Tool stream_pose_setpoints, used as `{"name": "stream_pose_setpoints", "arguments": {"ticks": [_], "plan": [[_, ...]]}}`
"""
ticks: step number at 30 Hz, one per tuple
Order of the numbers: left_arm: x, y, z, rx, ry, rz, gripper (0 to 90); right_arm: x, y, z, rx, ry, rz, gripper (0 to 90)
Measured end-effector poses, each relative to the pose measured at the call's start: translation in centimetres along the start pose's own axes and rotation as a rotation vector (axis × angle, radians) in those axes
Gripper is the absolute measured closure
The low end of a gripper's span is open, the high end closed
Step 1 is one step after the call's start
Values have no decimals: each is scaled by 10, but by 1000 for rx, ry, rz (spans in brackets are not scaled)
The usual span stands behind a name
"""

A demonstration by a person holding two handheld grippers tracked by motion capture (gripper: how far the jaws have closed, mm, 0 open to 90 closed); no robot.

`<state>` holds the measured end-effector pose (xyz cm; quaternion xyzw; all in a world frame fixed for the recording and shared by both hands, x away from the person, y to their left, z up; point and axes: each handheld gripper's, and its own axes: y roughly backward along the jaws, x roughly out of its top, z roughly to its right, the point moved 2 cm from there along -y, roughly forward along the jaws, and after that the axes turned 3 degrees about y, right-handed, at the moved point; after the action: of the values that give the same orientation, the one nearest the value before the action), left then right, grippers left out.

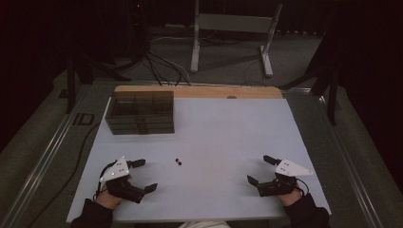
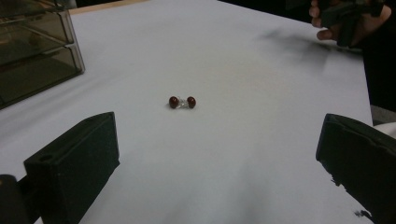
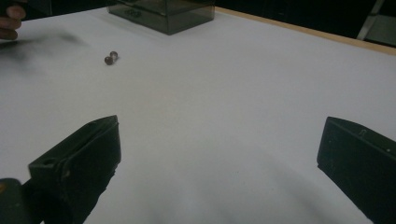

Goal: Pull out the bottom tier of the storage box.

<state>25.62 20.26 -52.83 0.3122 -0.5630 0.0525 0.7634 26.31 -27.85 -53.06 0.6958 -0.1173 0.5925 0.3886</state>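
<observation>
Two small dark red beads (image 1: pixel 178 161) lie side by side on the white table (image 1: pixel 214 128), a little left of its middle; they look joined by a clear piece (image 2: pixel 182 102) and appear far off at upper left in the right gripper view (image 3: pixel 110 57). My left gripper (image 1: pixel 144 175) rests near the front left edge, open, its jaws wide apart and pointing toward the beads (image 2: pixel 182 102). My right gripper (image 1: pixel 261 169) rests near the front right, open, nothing between its jaws.
A smoky transparent drawer box (image 1: pixel 140 112) stands at the table's back left, also seen as a box (image 2: pixel 32 51) in the left gripper view and a box (image 3: pixel 161 11) in the right one. Cables and a metal stand (image 1: pixel 233 28) lie on the floor beyond the table.
</observation>
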Motion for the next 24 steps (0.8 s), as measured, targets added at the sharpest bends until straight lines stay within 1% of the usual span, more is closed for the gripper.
{"name": "stream_pose_setpoints", "arguments": {"ticks": [1,2,3,6,9,12,16,18,19,23,24], "plan": [[0,-1,1,-4,-4,-3,6,2,0,0,0,-1,9,0],[1,-2,2,-18,-14,-10,6,3,0,-1,-2,4,12,0],[1,-2,2,-19,-20,-12,6,3,0,-1,0,11,12,0],[2,-3,2,-29,-20,-9,6,3,0,-3,3,21,13,0],[3,-4,4,-41,-27,-7,6,3,0,-4,6,18,16,0],[4,-4,9,-48,-50,-17,6,4,0,-6,7,31,14,0],[8,-4,13,-47,-69,-10,6,4,-1,-9,8,45,10,0],[10,-4,14,-53,-68,-8,6,5,-1,-9,10,45,14,0],[11,-4,14,-52,-72,-6,6,5,-1,-9,9,45,16,0],[17,-7,18,-73,-88,-9,6,6,0,-9,11,39,29,0],[19,-7,19,-81,-98,-6,7,6,0,-9,10,38,32,0]]}}
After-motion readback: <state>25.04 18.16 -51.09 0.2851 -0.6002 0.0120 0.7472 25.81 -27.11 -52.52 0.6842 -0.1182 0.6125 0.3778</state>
